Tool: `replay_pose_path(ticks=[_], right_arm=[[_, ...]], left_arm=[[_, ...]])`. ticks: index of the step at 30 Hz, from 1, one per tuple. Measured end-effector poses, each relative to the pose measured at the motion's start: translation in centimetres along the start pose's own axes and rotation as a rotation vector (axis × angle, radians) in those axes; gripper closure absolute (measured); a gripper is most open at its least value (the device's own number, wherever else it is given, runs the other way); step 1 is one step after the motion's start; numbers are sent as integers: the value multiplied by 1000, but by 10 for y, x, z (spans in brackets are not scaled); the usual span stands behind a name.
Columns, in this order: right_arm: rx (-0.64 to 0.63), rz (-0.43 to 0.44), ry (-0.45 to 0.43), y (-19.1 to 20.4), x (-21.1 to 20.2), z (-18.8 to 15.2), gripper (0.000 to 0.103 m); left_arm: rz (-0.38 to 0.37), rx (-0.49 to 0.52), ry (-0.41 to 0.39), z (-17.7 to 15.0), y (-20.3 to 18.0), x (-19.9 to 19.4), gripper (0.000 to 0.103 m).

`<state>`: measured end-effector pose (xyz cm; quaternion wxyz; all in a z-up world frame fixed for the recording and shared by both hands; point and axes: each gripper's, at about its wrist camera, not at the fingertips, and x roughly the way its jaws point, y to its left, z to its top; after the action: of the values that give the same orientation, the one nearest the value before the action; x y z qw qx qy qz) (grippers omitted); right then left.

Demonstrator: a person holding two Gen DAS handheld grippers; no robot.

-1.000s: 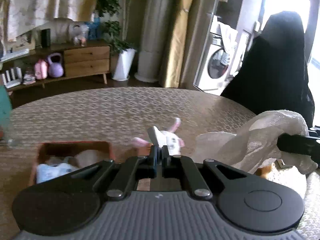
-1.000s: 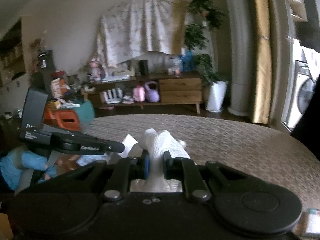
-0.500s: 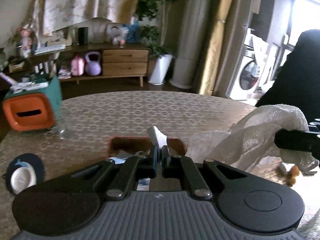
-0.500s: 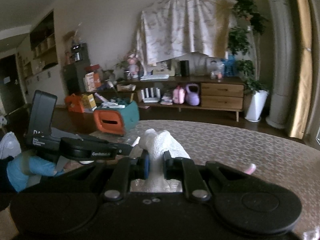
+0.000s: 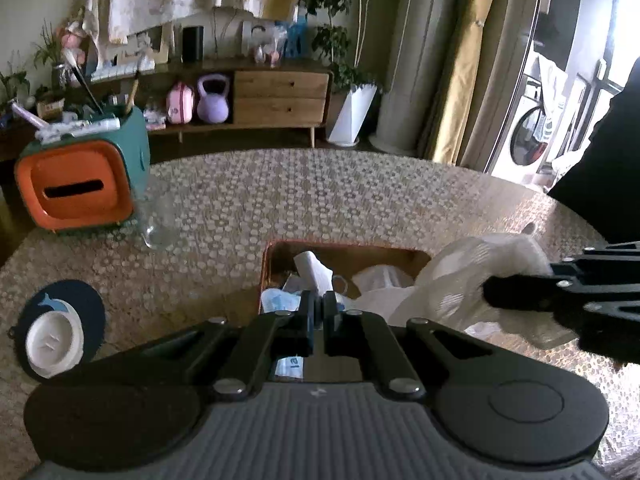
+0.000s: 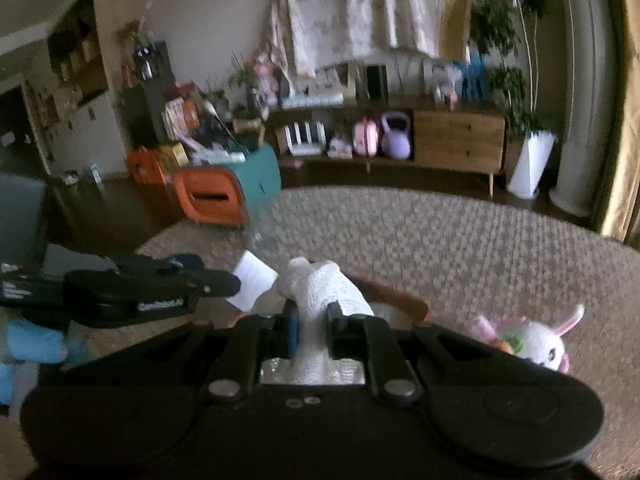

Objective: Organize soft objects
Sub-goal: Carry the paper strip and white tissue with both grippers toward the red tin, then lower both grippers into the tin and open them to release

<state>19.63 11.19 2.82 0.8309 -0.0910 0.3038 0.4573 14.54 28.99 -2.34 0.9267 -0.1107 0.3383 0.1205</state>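
My left gripper (image 5: 319, 300) is shut on a flat white flap (image 5: 313, 269) and hangs over a brown open box (image 5: 280, 249) that holds white and light-blue soft items. A white mesh cloth (image 5: 472, 268) stretches from there to the right, where my right gripper (image 5: 494, 294) comes in. In the right wrist view the right gripper (image 6: 313, 314) is shut on that mesh cloth (image 6: 320, 286). The left gripper (image 6: 230, 285) sits at the left with the flap (image 6: 253, 280). Whether the flap is part of the cloth I cannot tell.
A white plush bunny (image 6: 540, 340) lies on the patterned tabletop (image 5: 360, 192) right of the box. An orange and teal tissue box (image 5: 80, 184), a clear glass (image 5: 158, 220) and a dark coaster with a white dish (image 5: 56, 336) stand at the left.
Both grippers have carried the flap and mesh cloth leftward and a little down. The box now lies right under the left gripper, and the bunny has passed out of the left view.
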Motion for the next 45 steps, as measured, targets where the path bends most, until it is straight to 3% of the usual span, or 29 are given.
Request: replay_pose_path(ticks=[18, 34, 43, 45], right_arm=[[6, -32, 167, -6, 77, -26, 89], [-19, -18, 235, -2, 91, -42, 76], [-44, -2, 227, 4, 79, -48, 54], [-51, -3, 223, 5, 76, -49, 51]], left_arm=[[2, -32, 121, -21, 3, 65, 99], [24, -37, 179, -36, 6, 81, 98], [43, -20, 185, -35, 3, 76, 87], [46, -16, 175, -34, 3, 72, 73]])
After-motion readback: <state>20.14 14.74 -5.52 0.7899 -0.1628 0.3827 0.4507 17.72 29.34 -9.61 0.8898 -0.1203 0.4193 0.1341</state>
